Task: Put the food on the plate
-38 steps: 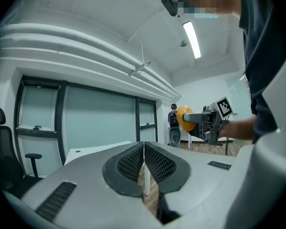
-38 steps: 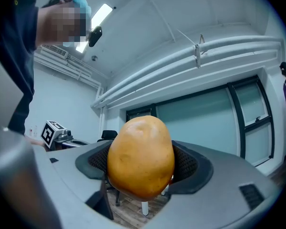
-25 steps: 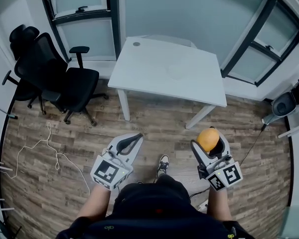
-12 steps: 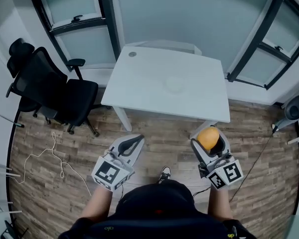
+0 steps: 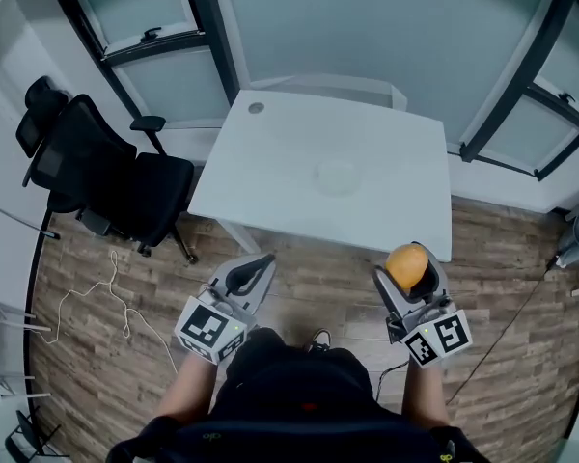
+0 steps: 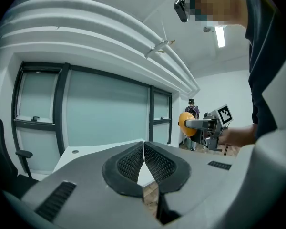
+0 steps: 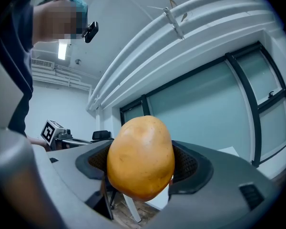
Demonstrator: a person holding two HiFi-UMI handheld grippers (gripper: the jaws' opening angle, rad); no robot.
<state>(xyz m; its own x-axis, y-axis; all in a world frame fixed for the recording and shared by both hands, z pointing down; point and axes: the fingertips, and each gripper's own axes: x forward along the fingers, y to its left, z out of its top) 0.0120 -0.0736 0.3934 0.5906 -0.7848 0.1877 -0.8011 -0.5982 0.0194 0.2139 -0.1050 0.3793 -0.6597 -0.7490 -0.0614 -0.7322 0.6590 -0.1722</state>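
Note:
An orange-yellow potato (image 5: 406,265) (image 7: 140,158) (image 6: 186,123) sits between the jaws of my right gripper (image 5: 412,276), which is shut on it and held over the wood floor, just short of the white table's (image 5: 270,186) near edge. A faint clear plate (image 5: 337,175) lies in the middle of that table. My left gripper (image 5: 249,276) (image 6: 144,162) hangs at the same height to the left; its jaws meet with nothing between them.
Black office chairs (image 5: 111,179) stand left of the table. A white cable (image 5: 116,302) trails over the floor at the left. Glass partitions with dark frames (image 5: 203,27) rise behind the table. A person stands far off (image 6: 192,109) in the left gripper view.
The table has drawn nearer and lower in the head view as I moved toward it. Both grippers keep their pose, the potato still held.

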